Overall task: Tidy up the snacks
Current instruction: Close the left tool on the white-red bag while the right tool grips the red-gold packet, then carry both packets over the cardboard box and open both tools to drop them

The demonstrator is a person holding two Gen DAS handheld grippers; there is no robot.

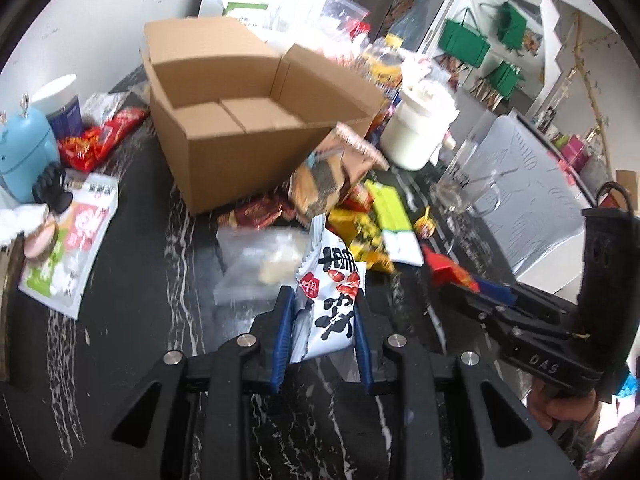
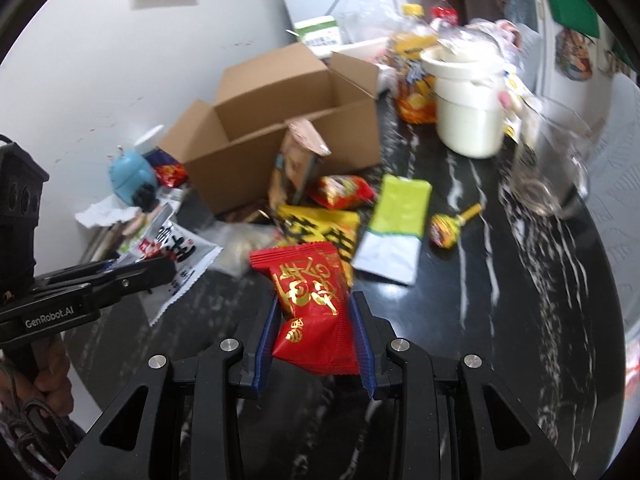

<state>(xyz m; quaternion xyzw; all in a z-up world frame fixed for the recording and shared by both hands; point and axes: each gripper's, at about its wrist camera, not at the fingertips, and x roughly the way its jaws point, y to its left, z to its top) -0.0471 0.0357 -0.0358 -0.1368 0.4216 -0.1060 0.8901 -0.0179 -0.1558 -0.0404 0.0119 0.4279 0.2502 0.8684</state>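
Pinching a white snack packet with black characters [image 1: 332,300] between its blue pads, the left tool [image 1: 323,322] was held above the black marble-patterned counter [image 1: 160,320]. A red foil packet with gold lettering [image 2: 316,304] was likewise clamped in the right tool [image 2: 316,330]. Farther out, a yellow packet [image 2: 320,228], a lime-green and white pouch [image 2: 396,228] and a round wrapped lollipop [image 2: 448,228] were scattered on the counter. Beyond them, an open brown cardboard box [image 1: 240,120] was seen, with a tan biscuit bag [image 1: 332,172] leaned against its front.
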